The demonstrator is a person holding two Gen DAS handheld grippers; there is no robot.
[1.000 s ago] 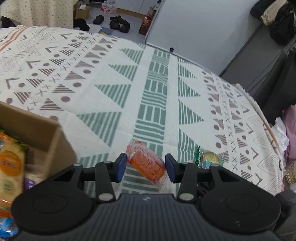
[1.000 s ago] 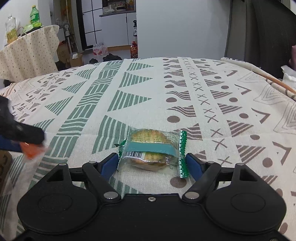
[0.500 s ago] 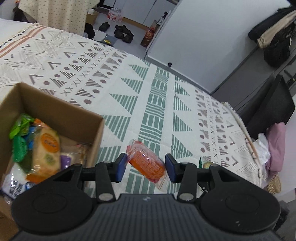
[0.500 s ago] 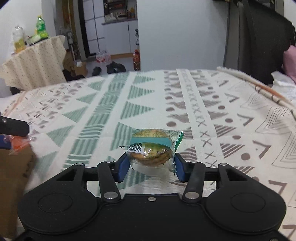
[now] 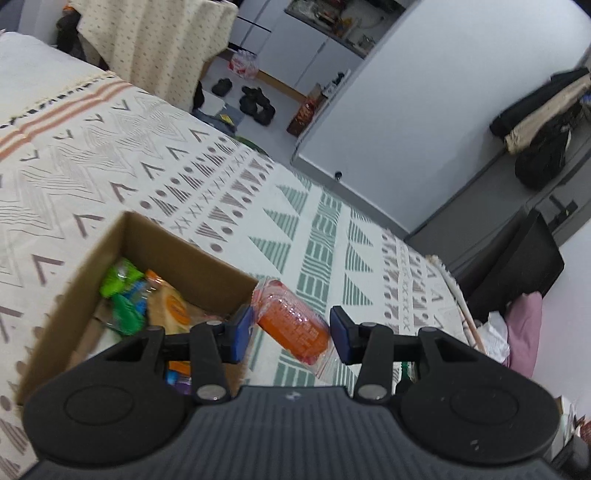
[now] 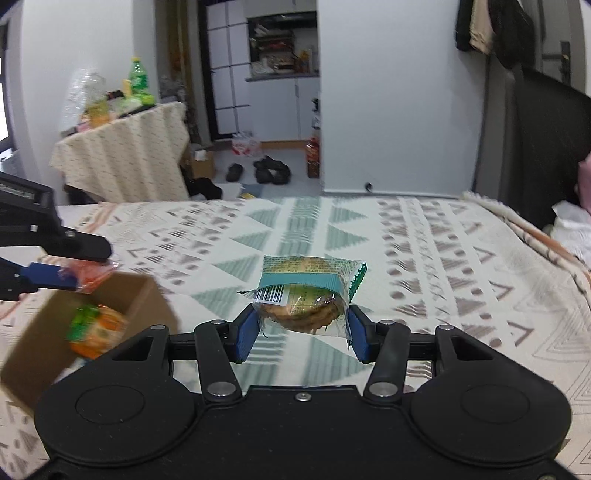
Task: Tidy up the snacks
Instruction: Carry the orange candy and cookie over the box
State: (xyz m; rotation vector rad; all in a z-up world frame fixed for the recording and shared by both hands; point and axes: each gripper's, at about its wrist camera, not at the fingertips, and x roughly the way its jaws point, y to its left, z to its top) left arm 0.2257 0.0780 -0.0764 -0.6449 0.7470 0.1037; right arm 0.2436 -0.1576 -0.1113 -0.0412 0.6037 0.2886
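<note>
Left gripper (image 5: 291,334) clamped on an orange snack pack (image 5: 291,325), blue pads pressing both ends, pack tilted, clear wrapper tail hanging below. It's held in the air just beside the near-right corner of the cardboard box (image 5: 192,262), above the bedspread. From the right wrist view the same gripper (image 6: 79,275) sits over the box's top edge, orange pack pinched at the tip.

Right gripper (image 6: 301,332) gripping a green-banded biscuit pack (image 6: 306,291); its jaws have just been closing, and the pads now press the wrapper on either side. Pack is lifted off the bed, barcode facing the camera, serrated green seal sticking out to the right.

Box is open-topped, on the patterned bedspread (image 5: 325,243), left of the right gripper. Inside: green wrappers (image 5: 123,295), an orange-labelled pack (image 5: 173,306), a few more blurred pieces near the bottom, can't tell what.

Further out: bed edge, then floor with dark shoes (image 6: 271,170), a small side table under a dotted cloth (image 6: 122,155) carrying bottles (image 6: 138,81). White wall and kitchen shelving behind. Dark clothes hang top right (image 6: 495,29).
</note>
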